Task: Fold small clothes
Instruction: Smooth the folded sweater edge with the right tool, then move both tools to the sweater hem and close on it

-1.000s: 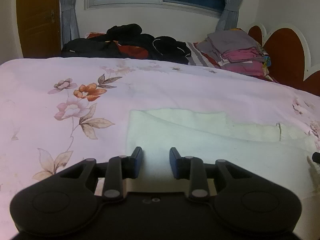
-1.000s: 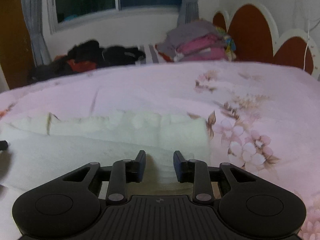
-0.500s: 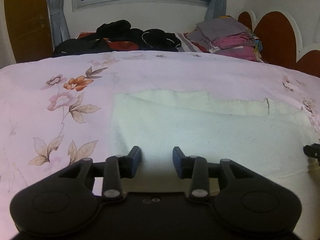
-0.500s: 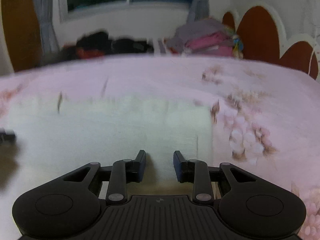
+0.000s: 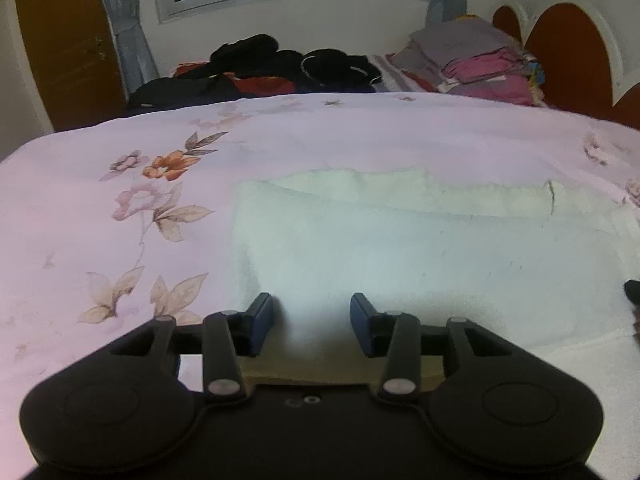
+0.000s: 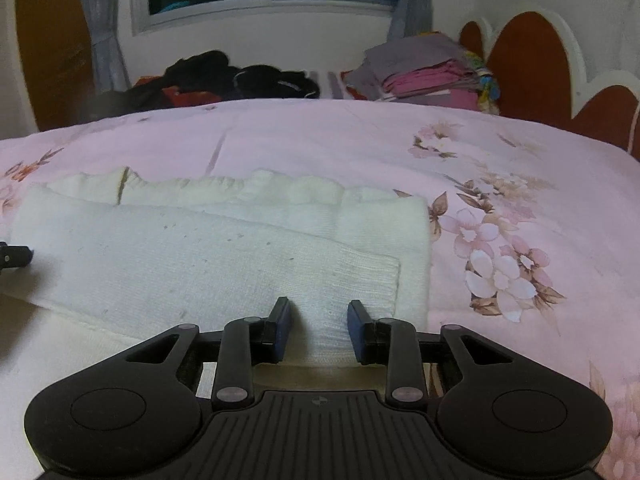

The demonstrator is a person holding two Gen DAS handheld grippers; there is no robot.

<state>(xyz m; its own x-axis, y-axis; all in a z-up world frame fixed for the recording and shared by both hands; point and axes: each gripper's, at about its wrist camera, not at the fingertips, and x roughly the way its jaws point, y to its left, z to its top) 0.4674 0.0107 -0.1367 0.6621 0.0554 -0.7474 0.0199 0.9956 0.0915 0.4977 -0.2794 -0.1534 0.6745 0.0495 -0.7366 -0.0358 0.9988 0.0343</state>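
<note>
Left tongs [image 5: 311, 320] hang low over the white sweater's [image 5: 400, 248] left end, wide apart, holding nothing. Right tongs [image 6: 319, 326] are the same over its right end, above a folded-in sleeve [image 6: 240, 268]. Sweater's flat on the pink flowery bed [image 6: 320, 140]; dark clothes pile [image 6: 224, 80] and folded stack [image 6: 424, 76] sit behind.

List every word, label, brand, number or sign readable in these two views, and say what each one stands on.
None can be read.
A small round mark sits on the ribbed housing of the right tool; too small to read.
The left tool, the white knit garment and the floral bedspread bear no text.
</note>
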